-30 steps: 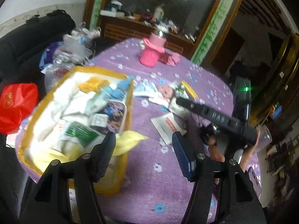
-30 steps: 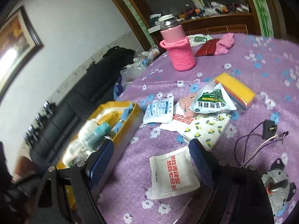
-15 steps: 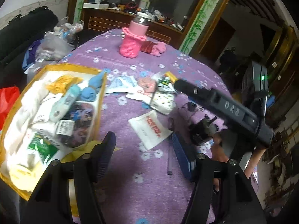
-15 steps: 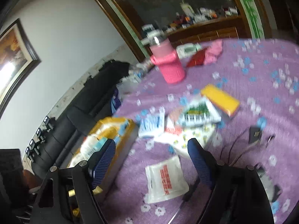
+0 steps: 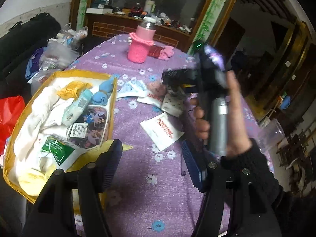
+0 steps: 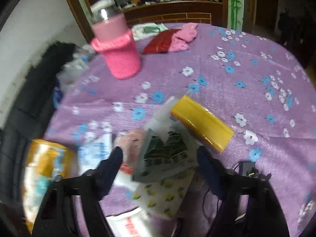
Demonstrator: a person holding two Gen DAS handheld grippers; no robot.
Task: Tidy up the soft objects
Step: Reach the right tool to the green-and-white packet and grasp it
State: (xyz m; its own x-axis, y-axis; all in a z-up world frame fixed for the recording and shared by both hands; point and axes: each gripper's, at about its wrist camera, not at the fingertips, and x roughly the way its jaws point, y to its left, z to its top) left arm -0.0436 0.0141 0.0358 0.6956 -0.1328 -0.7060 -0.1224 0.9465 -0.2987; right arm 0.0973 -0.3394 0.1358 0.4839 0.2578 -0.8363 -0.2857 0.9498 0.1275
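My right gripper points down over a pile of soft packets on the purple flowered cloth. Its jaws are closing, with a silver and green packet lying between the fingers; the pads do not press on it. Beside it lie a yellow pack, a lemon-print tissue pack and a pink soft item. My left gripper hovers open and empty next to the yellow box, which holds several soft items. A white packet with red print lies ahead of it. A hand carries the right gripper.
A pink bottle in a knitted sleeve stands at the back, with a red pouch and pink cloth behind it. A small black part with wires lies by the right finger. A red bag sits left of the box.
My right gripper has swung forward and down over the packet pile and its jaws have narrowed around the silver and green packet. The left gripper has barely moved and stays open.
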